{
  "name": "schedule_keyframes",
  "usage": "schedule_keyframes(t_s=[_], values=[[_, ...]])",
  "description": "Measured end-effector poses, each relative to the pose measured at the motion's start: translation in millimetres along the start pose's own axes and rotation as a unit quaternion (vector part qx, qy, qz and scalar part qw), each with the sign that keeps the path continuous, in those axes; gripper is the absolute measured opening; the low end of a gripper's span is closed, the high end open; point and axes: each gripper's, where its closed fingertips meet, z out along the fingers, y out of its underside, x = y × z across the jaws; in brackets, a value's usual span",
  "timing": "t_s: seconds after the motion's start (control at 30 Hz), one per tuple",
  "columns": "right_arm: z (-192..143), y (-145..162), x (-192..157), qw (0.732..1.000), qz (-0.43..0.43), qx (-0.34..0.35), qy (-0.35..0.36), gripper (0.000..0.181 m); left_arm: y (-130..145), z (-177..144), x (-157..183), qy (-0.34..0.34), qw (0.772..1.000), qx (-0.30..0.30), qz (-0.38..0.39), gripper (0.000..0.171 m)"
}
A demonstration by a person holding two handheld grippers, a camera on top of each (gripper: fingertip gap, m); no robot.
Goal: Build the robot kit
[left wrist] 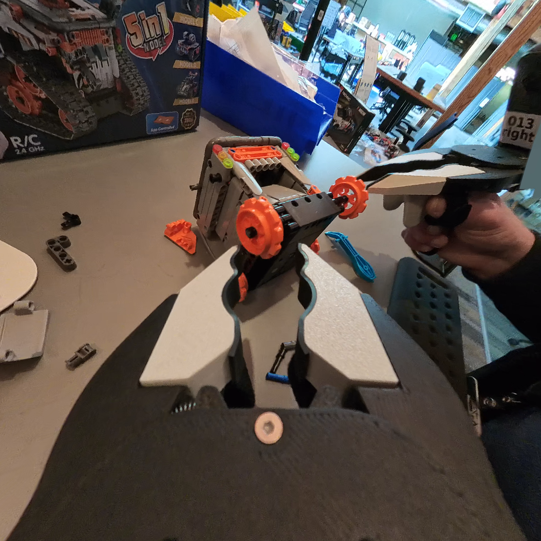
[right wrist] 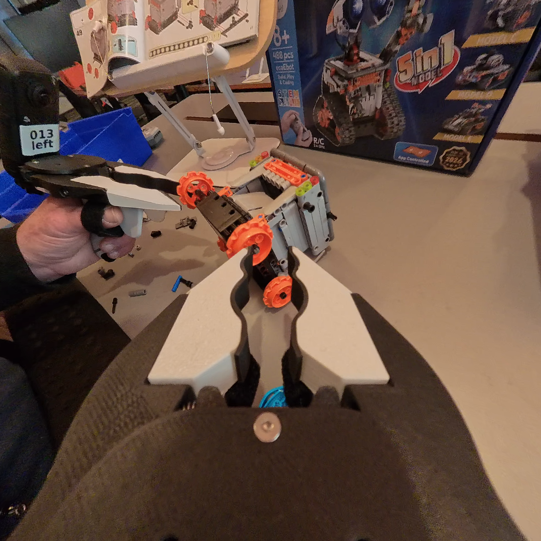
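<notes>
While I look down the left gripper [left wrist: 268, 254]: its fingers are drawn in on the black wheel frame [left wrist: 304, 216], one on each side, just under the near orange wheel [left wrist: 259, 231].
Left grip: narrowed and pinching the frame, as far as I can judge. The frame fills the gap between the fingers.
Right gripper [right wrist: 268, 254]: fingers narrowed around the frame's other end, with the big orange wheel [right wrist: 250, 237] right at the tips and a smaller wheel [right wrist: 278, 292] inside the gap.
Right grip: I cannot tell whether the fingers press on anything or just flank it.
Across from the left: the right gripper [left wrist: 363, 183] comes in from the right side, tips touching the far wheel [left wrist: 348, 199].
Model body [left wrist: 234, 187]: grey, tilted on the table [left wrist: 117, 205], just beyond both sets of tips and joined to the frame.
Left of the left gripper: an orange wedge piece [left wrist: 181, 234] and loose dark pieces [left wrist: 60, 253].
Right of it: a blue tool [left wrist: 351, 257] lying flat.
Well ahead: the kit box [left wrist: 87, 73] and a blue bin [left wrist: 248, 93].
Ahead-left of the right gripper: an instruction booklet [right wrist: 175, 29] on a stand.
</notes>
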Motion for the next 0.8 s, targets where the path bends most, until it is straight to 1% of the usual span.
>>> schedule_keyframes(t_s=[0.07,0.17,0.23,0.3,0.37,0.4,0.47,0.6,0.7,0.8], values=[[-2,-4,-4,1.0,-0.013,-0.007,0.004,0.025,-1,-4,-2,0.006,1.0,0.012,-0.008,0.035],[6,1,-12,0.999,-0.025,-0.039,0.002,0.031,-3,-3,10,0.029,0.999,0.022,-0.001,0.035],[12,4,-16,0.999,-0.02,-0.05,-0.003,0.032,-2,0,18,0.028,0.999,0.023,0.015,0.042],[16,8,-16,0.998,-0.019,-0.063,0.001,0.034,0,2,26,0.027,0.999,0.022,0.042,0.042],[19,11,-13,0.997,-0.023,-0.077,0.01,0.029,2,3,32,0.03,0.998,0.022,0.048,0.05],[20,11,-11,0.996,-0.021,-0.08,0.013,0.024,4,1,32,0.031,0.998,0.025,0.048,0.05],[20,10,-10,0.996,-0.009,-0.083,0.006,0.023,3,-6,28,0.032,0.998,0.04,0.035,0.044],[20,9,-9,0.995,0.001,-0.095,0.004,0.023,8,-14,9,0.034,0.998,0.05,-0.01,0.041],[20,10,-10,0.995,0.005,-0.104,0.003,0.023,4,-16,8,0.056,0.996,0.058,-0.022,0.038],[19,13,-10,0.993,0.006,-0.119,0.005,0.023,-3,-15,10,0.066,0.996,0.064,-0.017,0.038]])
